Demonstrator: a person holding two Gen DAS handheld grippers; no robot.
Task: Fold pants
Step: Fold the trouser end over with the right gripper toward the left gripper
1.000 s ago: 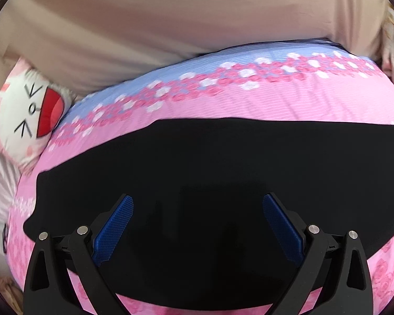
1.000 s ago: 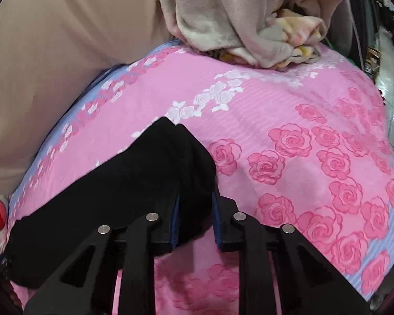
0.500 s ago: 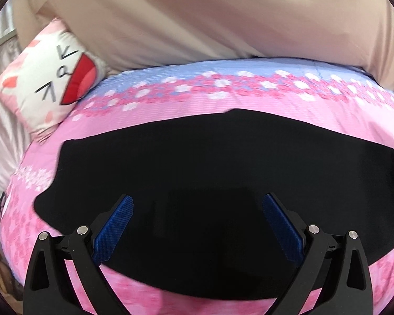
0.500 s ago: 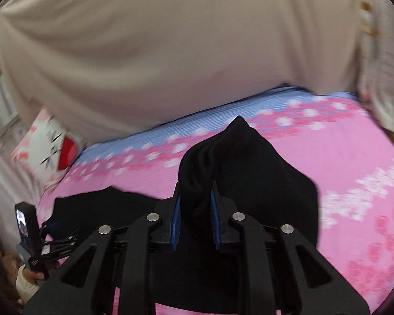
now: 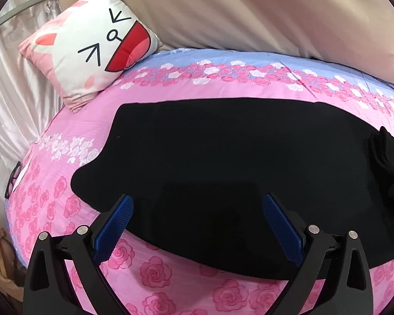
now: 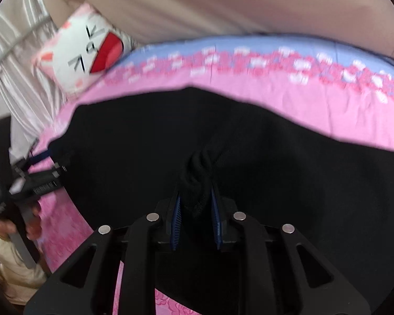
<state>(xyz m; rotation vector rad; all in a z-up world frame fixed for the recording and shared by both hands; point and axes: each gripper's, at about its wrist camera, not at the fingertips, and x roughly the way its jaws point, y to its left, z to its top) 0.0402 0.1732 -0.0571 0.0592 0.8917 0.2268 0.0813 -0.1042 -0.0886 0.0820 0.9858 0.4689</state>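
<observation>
My right gripper point(image 6: 195, 210) has swung the pinched end across the black pants point(image 5: 223, 162) on the pink bedsheet point(image 5: 155, 270), mid-fold; next lay it flat, left gripper point(image 5: 197, 223) spread empty.

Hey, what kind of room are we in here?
Most likely a bedroom: black pants lie spread on a bed with a pink rose-print sheet, and a cartoon-face pillow sits by the curtain.

This is a home bedroom: a bed spread with a pink rose-print sheet point(image 5: 65, 204), a cartoon-cat cushion point(image 5: 92, 42) at its far left corner, a beige padded headboard point(image 5: 249, 10) along its far edge, and pale satin curtains point(image 5: 10, 78).
</observation>
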